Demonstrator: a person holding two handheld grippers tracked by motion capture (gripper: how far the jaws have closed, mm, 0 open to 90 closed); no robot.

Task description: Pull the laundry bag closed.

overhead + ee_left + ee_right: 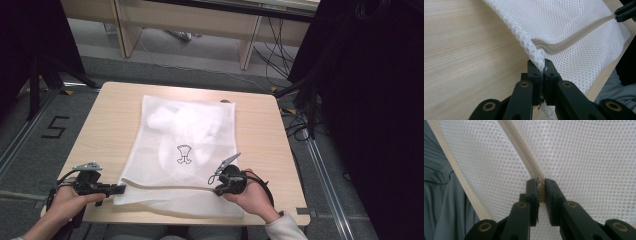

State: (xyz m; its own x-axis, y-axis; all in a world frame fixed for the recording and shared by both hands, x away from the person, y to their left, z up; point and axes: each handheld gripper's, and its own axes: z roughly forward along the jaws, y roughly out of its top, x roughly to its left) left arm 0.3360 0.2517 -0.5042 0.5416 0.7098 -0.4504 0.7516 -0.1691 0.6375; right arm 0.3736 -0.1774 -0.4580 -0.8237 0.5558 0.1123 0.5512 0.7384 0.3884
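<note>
A white mesh laundry bag point(185, 150) lies flat on the wooden table point(107, 125), with white cloth inside and a small black logo on it. A beige zipper point(165, 186) runs along its near edge. My left gripper point(121, 189) is shut on the bag's near left corner point(539, 61), by the zipper's end point(564, 45). My right gripper point(215, 189) is shut on the beige zipper pull point(541, 190) at the right part of the zipper line point(521, 147). The right gripper's tips point(625, 11) show at the far end of the zipper in the left gripper view.
Bare table wood lies left of the bag point(461, 50) and along its right side point(260, 130). The table's near edge point(456, 170) runs close under the bag. Dark stands and cables point(305, 110) sit on the floor to the right.
</note>
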